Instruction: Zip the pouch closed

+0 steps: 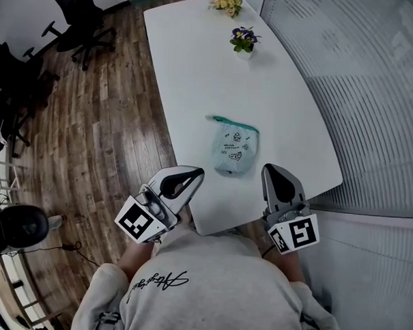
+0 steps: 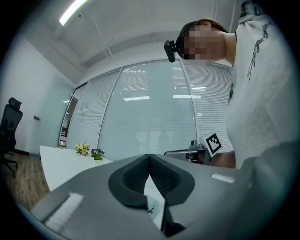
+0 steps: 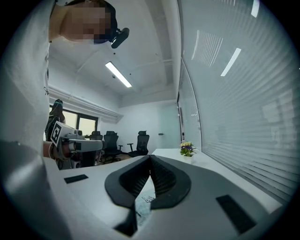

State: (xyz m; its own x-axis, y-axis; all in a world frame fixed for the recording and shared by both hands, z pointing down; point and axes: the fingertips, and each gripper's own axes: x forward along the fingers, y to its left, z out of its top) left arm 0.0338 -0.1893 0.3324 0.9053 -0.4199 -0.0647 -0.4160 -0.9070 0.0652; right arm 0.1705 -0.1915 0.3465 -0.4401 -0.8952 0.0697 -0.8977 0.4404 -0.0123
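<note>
Nearest the lens, my grey sweatshirt [image 1: 208,284] fills the 6 o'clock edge of the head view. Beyond it, left gripper [image 1: 194,174] and right gripper [image 1: 273,169] hover at the near end of the white desk [image 1: 197,71]. Both pairs of fingers are pressed together, with nothing between them. The pale blue pouch [image 1: 234,147] lies flat on the desk, untouched, with its teal zip edge toward 12 o'clock. The left gripper sits at its 8 o'clock, the right at its 4 o'clock. Two flower pots [image 1: 244,41] stand well apart from the pouch at the desk's 12 o'clock end.
</note>
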